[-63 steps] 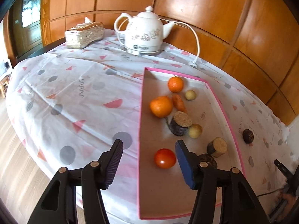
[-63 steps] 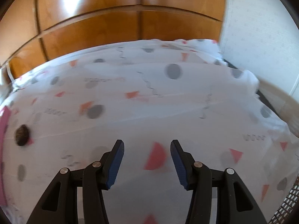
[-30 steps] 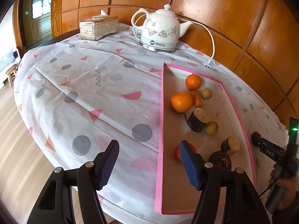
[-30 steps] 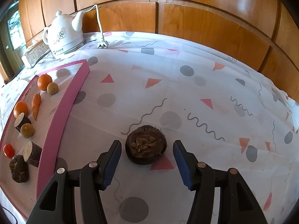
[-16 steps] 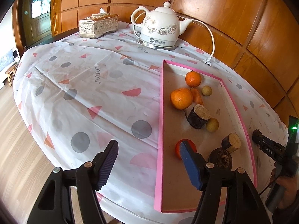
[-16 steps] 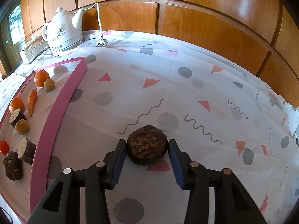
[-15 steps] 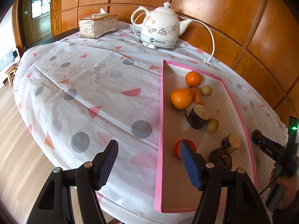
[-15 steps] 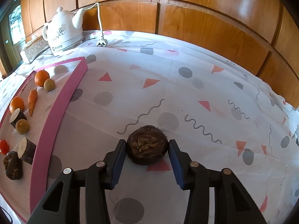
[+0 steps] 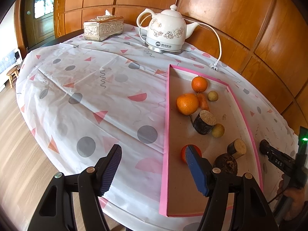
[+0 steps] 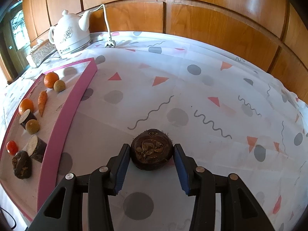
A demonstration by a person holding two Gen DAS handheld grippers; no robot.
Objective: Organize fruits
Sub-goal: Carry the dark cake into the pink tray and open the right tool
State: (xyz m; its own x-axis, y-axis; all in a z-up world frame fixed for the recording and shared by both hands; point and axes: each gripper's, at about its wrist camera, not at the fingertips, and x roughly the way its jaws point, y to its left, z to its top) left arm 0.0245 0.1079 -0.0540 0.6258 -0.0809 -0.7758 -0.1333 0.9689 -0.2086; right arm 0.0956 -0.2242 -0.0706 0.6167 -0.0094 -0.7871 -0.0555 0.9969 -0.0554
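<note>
A dark brown taro sits between the blue pads of my right gripper, which is shut on it just above the patterned tablecloth. The pink-rimmed tray lies to its left with oranges, a carrot, a tomato and cut brown pieces. My left gripper is open and empty over the tray's near left rim. The left wrist view shows an orange, the tomato and the right gripper at the far right.
A white electric kettle with its cord and plug stands at the back. A silver tissue box is beside it. Wood panelling surrounds the round table; the floor lies beyond its left edge.
My right gripper swung over to the taro and closed on it; the taro now looks a little raised. My left gripper has barely moved.
</note>
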